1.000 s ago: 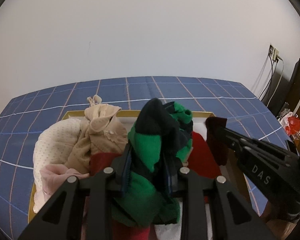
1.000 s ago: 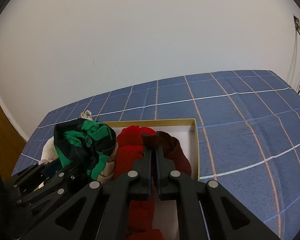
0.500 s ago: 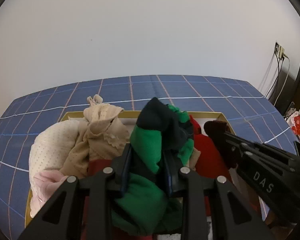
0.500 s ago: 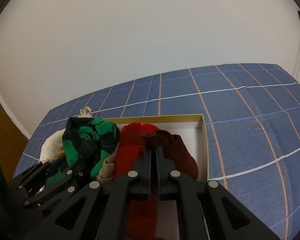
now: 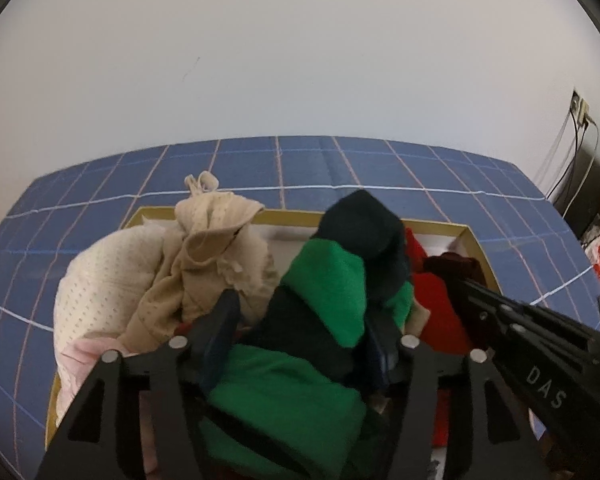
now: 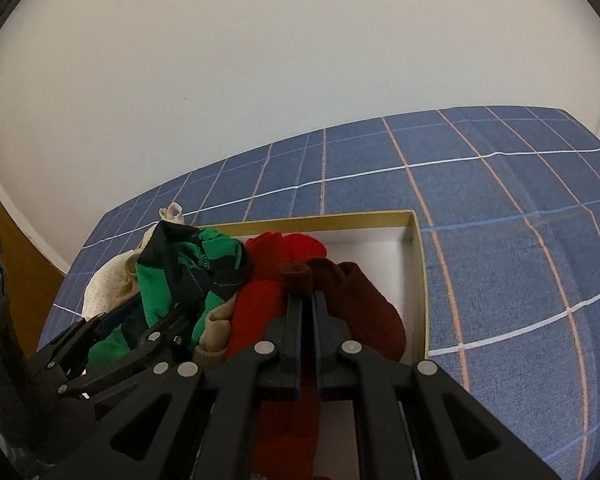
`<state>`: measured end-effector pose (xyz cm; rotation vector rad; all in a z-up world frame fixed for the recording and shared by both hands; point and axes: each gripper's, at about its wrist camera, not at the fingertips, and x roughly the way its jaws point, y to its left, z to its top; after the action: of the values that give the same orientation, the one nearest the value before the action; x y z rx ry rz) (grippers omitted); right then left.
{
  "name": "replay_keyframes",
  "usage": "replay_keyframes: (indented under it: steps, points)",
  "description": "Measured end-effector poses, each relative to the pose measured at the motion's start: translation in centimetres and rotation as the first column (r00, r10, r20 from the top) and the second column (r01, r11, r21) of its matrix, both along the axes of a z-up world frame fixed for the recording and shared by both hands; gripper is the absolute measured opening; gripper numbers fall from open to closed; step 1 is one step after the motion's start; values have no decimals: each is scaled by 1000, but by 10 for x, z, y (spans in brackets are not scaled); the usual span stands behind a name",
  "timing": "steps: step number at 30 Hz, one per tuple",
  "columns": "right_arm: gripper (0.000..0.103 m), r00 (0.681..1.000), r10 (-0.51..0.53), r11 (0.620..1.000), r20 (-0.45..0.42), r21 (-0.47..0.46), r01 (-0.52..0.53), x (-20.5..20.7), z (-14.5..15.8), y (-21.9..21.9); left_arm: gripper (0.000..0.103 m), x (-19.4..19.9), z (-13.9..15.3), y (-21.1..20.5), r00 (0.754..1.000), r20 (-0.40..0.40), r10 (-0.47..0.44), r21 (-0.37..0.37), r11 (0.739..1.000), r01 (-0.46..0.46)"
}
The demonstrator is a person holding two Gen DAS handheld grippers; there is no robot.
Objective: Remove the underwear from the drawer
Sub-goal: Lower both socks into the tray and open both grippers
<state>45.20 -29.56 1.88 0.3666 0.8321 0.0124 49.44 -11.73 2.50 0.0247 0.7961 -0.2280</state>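
Left wrist view: the left gripper [image 5: 304, 332] points down into the drawer [image 5: 300, 216], a shallow gold-rimmed box with a white interior, sitting on a blue checked cloth [image 5: 340, 168]. Its fingers [image 5: 224, 320] stand at medium width and are opening. The green-and-navy underwear [image 5: 328, 292] is bunched up between them, rising above the drawer rim; the left pad stands clear of the fabric, the right pad is partly hidden by it. To the left lie a beige garment [image 5: 212, 256], a cream dotted garment [image 5: 104, 280] and a pink one [image 5: 84, 356] at the near left corner. To the right, a red garment [image 5: 432, 304] lies in the drawer. The right gripper [image 5: 452, 276] enters from the right edge, its tips pinching a dark maroon garment [image 5: 448, 264]. A white wall [image 5: 300, 60] stands behind; cables and a socket [image 5: 580, 108] are at far right.

Right wrist view: the right gripper [image 6: 308, 300] has its fingers [image 6: 294, 320] pressed nearly together, with only a thin slit between them, holding a fold of the maroon garment [image 6: 364, 300] in the right half of the drawer [image 6: 416, 248]. The red garment [image 6: 268, 280] lies just left of it, touching. The green-and-navy underwear [image 6: 180, 268] is heaped at the left, still inside the drawer, with the left gripper [image 6: 140, 328] around its lower part. Beige [image 6: 216, 328] and cream [image 6: 104, 284] fabric show beneath and beside it.
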Motion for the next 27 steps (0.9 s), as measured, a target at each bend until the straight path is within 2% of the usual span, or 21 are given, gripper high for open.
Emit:
replay_keyframes:
  steps: [12, 13, 14, 15, 16, 17, 18, 19, 20, 21, 24, 27]
  points:
    - [7, 1000, -2, 1000, -8, 14, 2, -1, 0, -3, 61, -4, -1, 0, 1000, 24, 10, 5, 1000, -10]
    - [7, 1000, -9, 1000, -12, 17, 9, -4, 2, -2, 64, -5, 0, 0, 1000, 31, 3, 16, 1000, -3]
    - [8, 1000, -14, 1000, -11, 22, 14, -7, 2, -2, 70, -5, 0, -1, 999, 44, -7, 41, 999, 5]
    - [14, 1000, -23, 999, -6, 35, 23, -12, 4, -3, 74, -7, 0, -2, 998, 57, -8, 71, 997, 4]
    - [27, 1000, -27, 998, 1, 49, 27, -16, 5, -3, 83, -9, 1, -1, 998, 62, 0, 87, 996, -6]
    - [36, 999, -40, 997, 16, 67, 39, -23, 7, -5, 90, -11, 3, 2, 998, 64, 15, 89, 996, -20]
    - [58, 998, -45, 995, 40, 88, 41, -28, 10, -6, 93, -14, 7, 6, 998, 63, 24, 73, 997, -28]
    - [70, 994, -54, 992, 91, 118, 43, -36, 15, -6, 97, -18, 11, 10, 998, 62, 26, 51, 998, -29]
    - [75, 989, -64, 992, 134, 120, 48, -43, 21, -6, 103, -23, 15, 13, 998, 65, 23, 31, 999, -25]
    - [79, 983, -72, 992, 171, 112, 53, -49, 27, -4, 102, -26, 18, 14, 997, 71, 18, 24, 1000, -20]
    - [79, 964, -85, 996, 253, 55, 74, -68, 44, 5, 103, -43, 26, 14, 993, 120, -5, 54, 999, -2]
    - [80, 959, -103, 994, 264, 53, 92, -80, 49, 12, 103, -60, 29, 16, 987, 161, 3, 81, 997, -17]
